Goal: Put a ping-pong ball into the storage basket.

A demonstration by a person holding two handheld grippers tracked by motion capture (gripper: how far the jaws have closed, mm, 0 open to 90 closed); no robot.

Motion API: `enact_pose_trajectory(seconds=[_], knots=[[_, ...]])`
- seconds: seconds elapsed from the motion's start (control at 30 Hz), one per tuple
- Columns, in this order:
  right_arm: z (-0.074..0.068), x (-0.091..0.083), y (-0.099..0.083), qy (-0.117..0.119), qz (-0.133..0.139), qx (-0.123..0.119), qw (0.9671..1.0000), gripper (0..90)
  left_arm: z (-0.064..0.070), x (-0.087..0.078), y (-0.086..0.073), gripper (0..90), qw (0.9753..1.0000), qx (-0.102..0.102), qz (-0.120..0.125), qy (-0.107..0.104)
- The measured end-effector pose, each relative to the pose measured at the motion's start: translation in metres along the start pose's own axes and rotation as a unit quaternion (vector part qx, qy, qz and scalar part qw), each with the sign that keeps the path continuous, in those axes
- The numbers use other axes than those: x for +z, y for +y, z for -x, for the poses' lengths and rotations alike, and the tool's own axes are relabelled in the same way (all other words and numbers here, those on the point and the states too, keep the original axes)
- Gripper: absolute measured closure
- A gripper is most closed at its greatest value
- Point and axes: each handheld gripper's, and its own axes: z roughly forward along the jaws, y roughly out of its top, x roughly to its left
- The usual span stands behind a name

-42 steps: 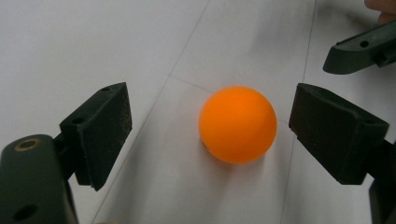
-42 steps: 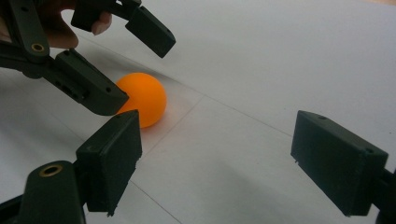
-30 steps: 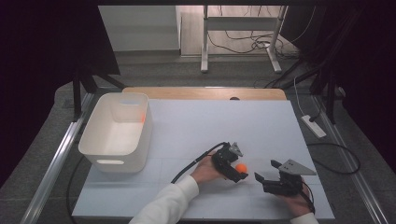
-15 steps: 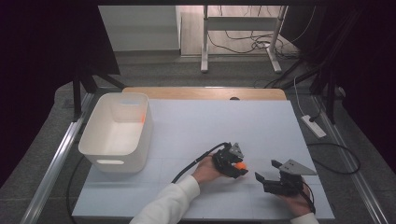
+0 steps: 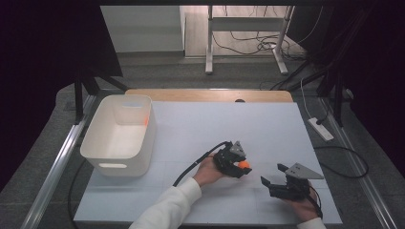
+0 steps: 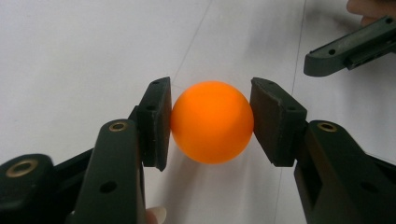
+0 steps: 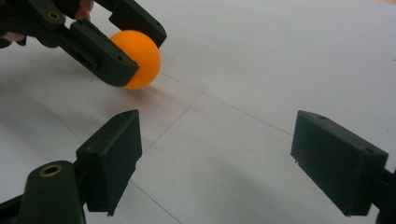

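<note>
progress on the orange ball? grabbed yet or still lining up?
Done: the left tool has closed on the orange ball, both pads touching its sides. In hand: the ball sits low, at the white table. Left: probably carrying it to the white bin. The right tool is open and holds nothing.

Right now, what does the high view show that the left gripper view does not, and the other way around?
The high view alone shows the white bin at the table's left, the sleeve and the floor cables. The left gripper view alone shows both pads touching the sides of the orange ball, and a fingernail at the bottom edge. Both show the ball, the left gripper, the white table and part of the right gripper.
</note>
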Motion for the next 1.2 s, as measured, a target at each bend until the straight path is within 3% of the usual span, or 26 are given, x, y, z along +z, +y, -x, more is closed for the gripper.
enact_pose_trajectory(seconds=[0.43, 0.63, 1.2], knots=[[0.0, 0.001, 0.0, -0.001, -0.001, -0.002, 1.0, 16.4, -0.002, -0.021, -0.001, 50.8, 0.9994, -0.014, 0.022, 0.023], [-0.001, 0.001, 0.0, 0.0, -0.003, -0.004, 1.0, 16.4, -0.002, -0.029, -0.001, 50.8, 0.9979, -0.028, 0.047, 0.036], [-0.001, 0.001, 0.0, 0.002, -0.004, -0.003, 1.0, 16.3, -0.002, -0.047, 0.0, 50.7, 0.9959, -0.03, 0.073, 0.043]])
